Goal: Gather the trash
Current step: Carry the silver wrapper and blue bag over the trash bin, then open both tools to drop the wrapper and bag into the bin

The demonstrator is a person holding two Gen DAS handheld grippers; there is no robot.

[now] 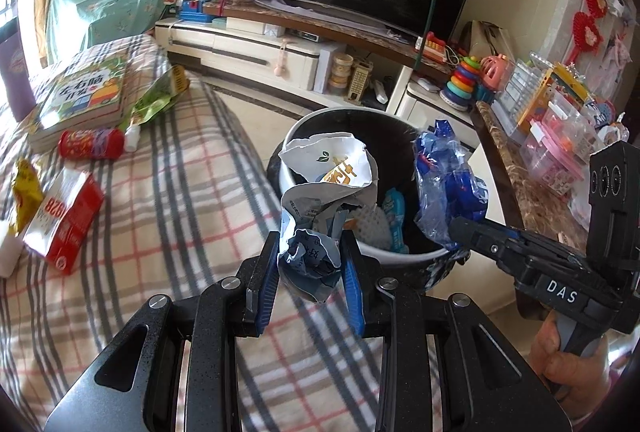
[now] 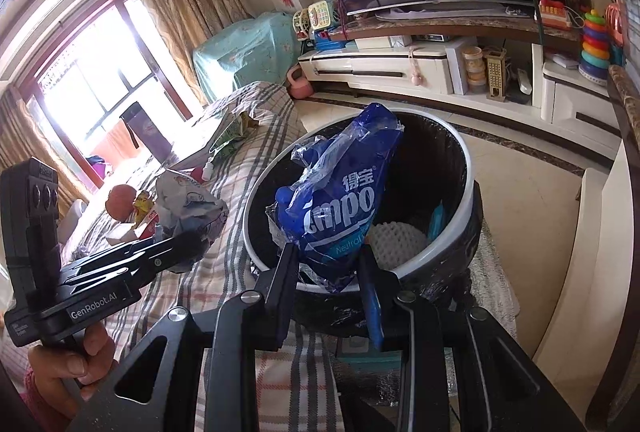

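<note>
Holding over bin (image 1: 320, 120): left gripper (image 1: 310, 264) clamped on crumpled paper (image 1: 320, 192), right gripper (image 2: 328, 272) on blue wrapper (image 2: 340, 200).

The crumpled wrapper (image 1: 316, 192) looks like matt creased paper. The blue bag (image 2: 340, 208) is glossy, wrinkled plastic film. The bin (image 1: 400, 256) has a smooth white rim; the checked cover (image 1: 168, 192) is soft woven cloth.

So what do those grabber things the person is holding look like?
Both are black metal claws with silver screws. The left gripper has blue pads inside its fingers and "GenRobot.AI" on its side. The right gripper says "DAS" and has a grey handle.
</note>
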